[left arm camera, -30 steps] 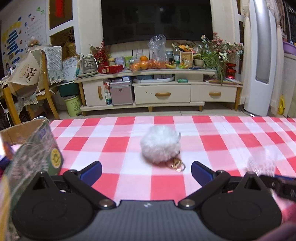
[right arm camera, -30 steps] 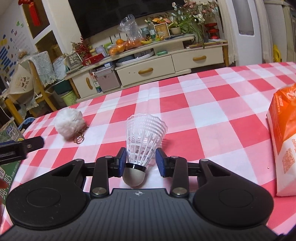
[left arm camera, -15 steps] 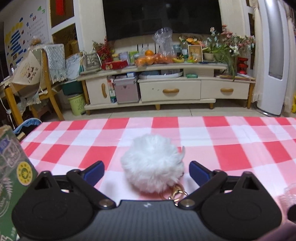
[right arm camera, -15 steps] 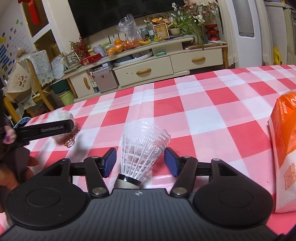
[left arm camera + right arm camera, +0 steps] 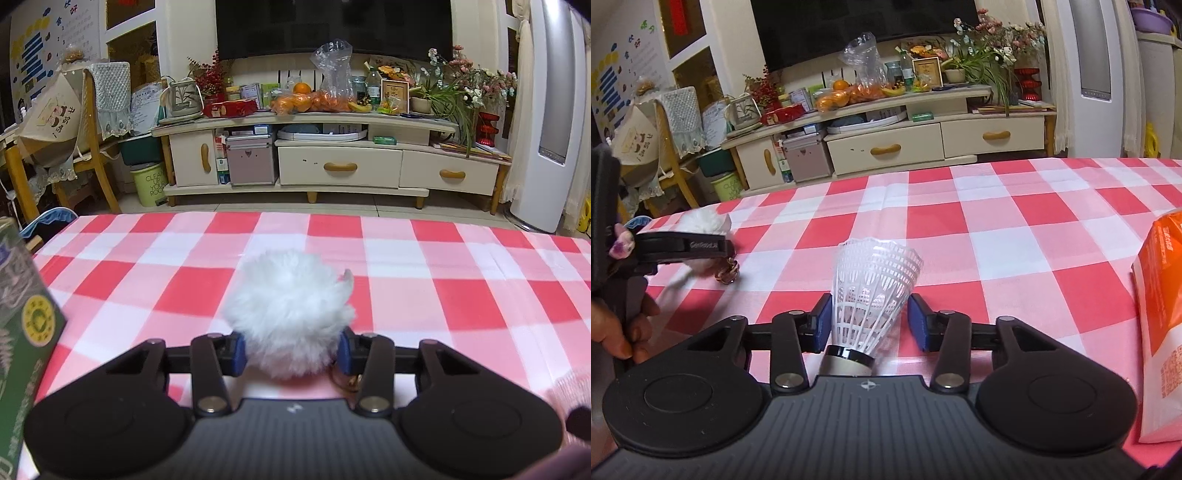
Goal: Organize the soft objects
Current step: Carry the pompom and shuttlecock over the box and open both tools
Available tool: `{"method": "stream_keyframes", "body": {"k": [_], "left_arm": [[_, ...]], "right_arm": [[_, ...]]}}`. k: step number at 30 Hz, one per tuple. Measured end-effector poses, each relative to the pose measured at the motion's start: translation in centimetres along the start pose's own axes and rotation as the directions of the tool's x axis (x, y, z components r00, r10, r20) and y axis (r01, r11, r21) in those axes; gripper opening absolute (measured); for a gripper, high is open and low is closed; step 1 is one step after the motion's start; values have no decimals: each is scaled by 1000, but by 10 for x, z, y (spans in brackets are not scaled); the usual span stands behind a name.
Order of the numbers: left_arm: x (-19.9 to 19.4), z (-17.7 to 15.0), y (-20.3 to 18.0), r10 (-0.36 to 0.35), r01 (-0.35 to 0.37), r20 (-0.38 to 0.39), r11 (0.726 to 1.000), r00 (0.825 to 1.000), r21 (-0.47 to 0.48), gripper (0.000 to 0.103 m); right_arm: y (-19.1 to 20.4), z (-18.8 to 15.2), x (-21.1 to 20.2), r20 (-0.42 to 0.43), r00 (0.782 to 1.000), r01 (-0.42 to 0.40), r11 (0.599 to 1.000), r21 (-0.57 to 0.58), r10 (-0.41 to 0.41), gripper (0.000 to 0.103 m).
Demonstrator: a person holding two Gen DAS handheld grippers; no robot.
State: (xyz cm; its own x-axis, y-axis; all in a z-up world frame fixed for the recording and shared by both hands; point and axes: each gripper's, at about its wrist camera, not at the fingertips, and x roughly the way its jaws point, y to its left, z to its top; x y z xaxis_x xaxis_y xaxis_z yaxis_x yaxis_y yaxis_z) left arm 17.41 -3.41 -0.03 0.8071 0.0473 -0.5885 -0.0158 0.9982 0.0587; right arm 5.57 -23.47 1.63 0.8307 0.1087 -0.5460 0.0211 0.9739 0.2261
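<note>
1. Since a second ago, the left gripper (image 5: pixel 291 350) has come forward around the white fluffy ball (image 5: pixel 290 314), and its blue pads are closing in from wide apart to press into the fur on both sides.
2. The fluffy ball sits on the red and white checked tablecloth (image 5: pixel 461 295), with its little gold ring (image 5: pixel 727 273) lying beside it.
3. The right gripper (image 5: pixel 871 323) is closing too. The white shuttlecock (image 5: pixel 873 291) stands between its pads, the left pad touching it, the right pad a little off.
4. I think both soft things are held low and from the sides so they do not get squashed flat.
5. A green box (image 5: pixel 26 350) stands close on the left of the fluffy ball, and an orange bag (image 5: pixel 1160 332) lies to the right of the shuttlecock.
6. Between the two grippers the cloth is bare, and the far table edge is well away, so lifting straight up looks easy.
</note>
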Motion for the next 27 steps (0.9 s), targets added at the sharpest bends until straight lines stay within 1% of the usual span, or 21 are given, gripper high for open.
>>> {"method": "stream_keyframes", "body": {"k": [5, 10, 13, 19, 27], "left_arm": [[-22, -9, 7, -15, 15, -2, 1000, 1000, -5, 43], [-51, -20, 19, -46, 46, -9, 999, 999, -18, 43], [-70, -26, 29, -66, 66, -20, 997, 998, -40, 43], [-111, -34, 45, -99, 98, -18, 994, 995, -49, 42], [-157, -42, 64, -155, 154, -26, 987, 988, -53, 42]], "right_arm": [[-1, -1, 0, 4, 1000, -1, 1000, 2, 1, 45], [1, -5, -5, 8, 1000, -3, 1000, 6, 3, 43], [6, -7, -10, 14, 1000, -10, 1000, -3, 10, 43], [18, -14, -24, 23, 1000, -21, 1000, -21, 22, 42], [30, -25, -41, 19, 999, -40, 999, 9, 39, 42]]}}
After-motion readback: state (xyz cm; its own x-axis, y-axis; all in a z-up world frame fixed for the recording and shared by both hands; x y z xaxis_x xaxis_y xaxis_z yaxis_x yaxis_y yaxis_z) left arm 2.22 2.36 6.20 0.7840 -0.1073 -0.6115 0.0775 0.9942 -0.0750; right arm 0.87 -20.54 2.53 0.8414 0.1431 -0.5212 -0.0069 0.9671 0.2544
